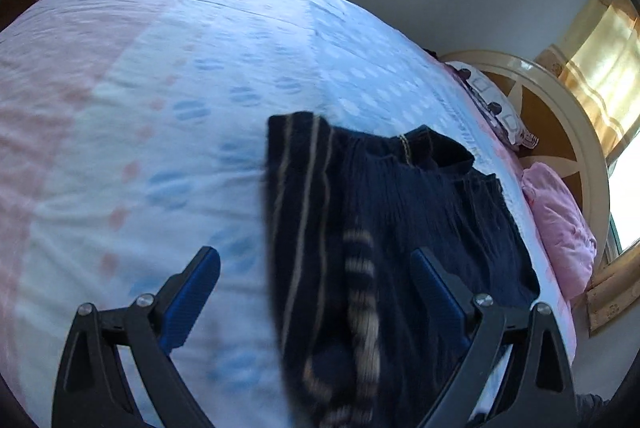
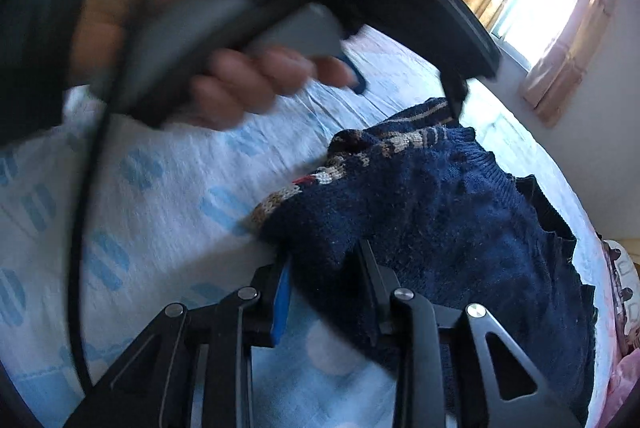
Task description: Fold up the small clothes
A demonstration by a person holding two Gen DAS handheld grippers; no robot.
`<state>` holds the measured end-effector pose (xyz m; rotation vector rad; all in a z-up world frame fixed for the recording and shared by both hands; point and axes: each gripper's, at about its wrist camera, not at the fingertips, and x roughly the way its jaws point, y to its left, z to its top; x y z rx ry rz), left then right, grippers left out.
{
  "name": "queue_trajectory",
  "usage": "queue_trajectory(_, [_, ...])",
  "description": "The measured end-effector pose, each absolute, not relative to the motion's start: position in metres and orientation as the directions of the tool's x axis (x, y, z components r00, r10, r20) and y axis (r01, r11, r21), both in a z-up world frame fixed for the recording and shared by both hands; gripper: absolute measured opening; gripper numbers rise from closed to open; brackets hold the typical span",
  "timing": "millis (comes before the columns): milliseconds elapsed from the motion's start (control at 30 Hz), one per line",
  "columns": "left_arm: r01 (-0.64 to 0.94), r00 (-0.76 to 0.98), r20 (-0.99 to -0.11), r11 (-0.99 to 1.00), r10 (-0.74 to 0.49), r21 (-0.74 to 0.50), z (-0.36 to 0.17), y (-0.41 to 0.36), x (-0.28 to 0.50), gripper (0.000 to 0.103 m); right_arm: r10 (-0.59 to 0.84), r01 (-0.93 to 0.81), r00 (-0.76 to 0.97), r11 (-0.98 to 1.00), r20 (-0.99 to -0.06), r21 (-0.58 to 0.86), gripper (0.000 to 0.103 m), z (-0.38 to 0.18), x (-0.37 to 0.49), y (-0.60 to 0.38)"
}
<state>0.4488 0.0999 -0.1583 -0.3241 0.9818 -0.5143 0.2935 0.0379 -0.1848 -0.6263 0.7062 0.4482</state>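
A small navy knit sweater [image 1: 404,228] with beige stripes lies on the bed sheet [image 1: 160,108], partly folded. My left gripper [image 1: 316,260] is open above the sweater's left edge, one finger over the sheet, one over the sweater, holding nothing. In the right wrist view the sweater [image 2: 440,212] shows its patterned band. My right gripper [image 2: 324,260] has its jaws closed on a fold at the sweater's near corner. The left gripper and the hand holding it [image 2: 224,8] hover, blurred, over the sheet beyond the sweater.
The bed has a white sheet with blue and pink marks [image 2: 140,208]. A pink pillow [image 1: 560,228] and a patterned pillow [image 1: 496,108] lie by the round headboard [image 1: 560,132]. Walls and curtained windows [image 2: 536,0] surround the bed.
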Motion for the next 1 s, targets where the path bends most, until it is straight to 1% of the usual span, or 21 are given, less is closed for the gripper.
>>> queue_trajectory(167, [0.291, 0.407, -0.750, 0.852, -0.521, -0.435, -0.172, 0.078, 0.469, 0.098, 0.165, -0.566, 0.695, 0.726, -0.699, -0.391, 0.031, -0.187, 0.292, 0.038])
queue_trajectory(233, [0.305, 0.409, -0.757, 0.859, -0.509, -0.412, -0.174, 0.073, 0.473, 0.096, 0.167, -0.566, 0.697, 0.725, -0.697, -0.392, 0.030, -0.187, 0.289, 0.038])
queue_trajectory(267, [0.308, 0.414, -0.749, 0.854, -0.517, -0.420, -0.173, 0.073, 0.473, 0.090, 0.169, -0.567, 0.697, 0.725, -0.697, -0.391, 0.029, -0.187, 0.289, 0.038])
queue_trajectory(300, [0.307, 0.410, -0.744, 0.848, -0.528, -0.432, -0.173, 0.073, 0.475, 0.076, 0.172, -0.569, 0.695, 0.725, -0.698, -0.387, 0.029, -0.187, 0.287, 0.038])
queue_trajectory(333, [0.305, 0.400, -0.742, 0.841, -0.538, -0.446, -0.174, 0.073, 0.476, 0.066, 0.175, -0.571, 0.693, 0.725, -0.699, -0.384, 0.027, -0.186, 0.287, 0.038])
queue_trajectory(400, [0.302, 0.394, -0.730, 0.829, -0.559, -0.471, -0.175, 0.075, 0.476, 0.027, 0.185, -0.577, 0.689, 0.726, -0.701, -0.375, 0.019, -0.184, 0.288, 0.036])
queue_trajectory(433, [0.306, 0.397, -0.710, 0.813, -0.582, -0.495, -0.173, 0.077, 0.475, 0.019, 0.189, -0.577, 0.687, 0.729, -0.702, -0.368, 0.015, -0.182, 0.288, 0.034])
queue_trajectory(500, [0.295, 0.417, -0.703, 0.818, -0.576, -0.494, -0.165, 0.078, 0.471, 0.016, 0.213, -0.584, 0.671, 0.742, -0.710, -0.329, 0.013, -0.174, 0.290, 0.027])
queue_trajectory(633, [0.301, 0.455, -0.679, 0.817, -0.576, -0.491, -0.147, 0.075, 0.466, 0.015, 0.227, -0.570, 0.684, 0.760, -0.693, -0.313, 0.012, -0.157, 0.289, 0.010])
queue_trajectory(833, [0.261, 0.476, -0.634, 0.786, -0.610, -0.561, -0.132, 0.073, 0.464, 0.015, 0.203, -0.505, 0.724, 0.807, -0.660, -0.306, 0.010, -0.136, 0.287, -0.031])
queue_trajectory(1000, [0.259, 0.499, -0.592, 0.761, -0.632, -0.595, -0.115, 0.058, 0.461, 0.014, 0.191, -0.424, 0.762, 0.870, -0.619, -0.253, 0.009, -0.111, 0.287, -0.076])
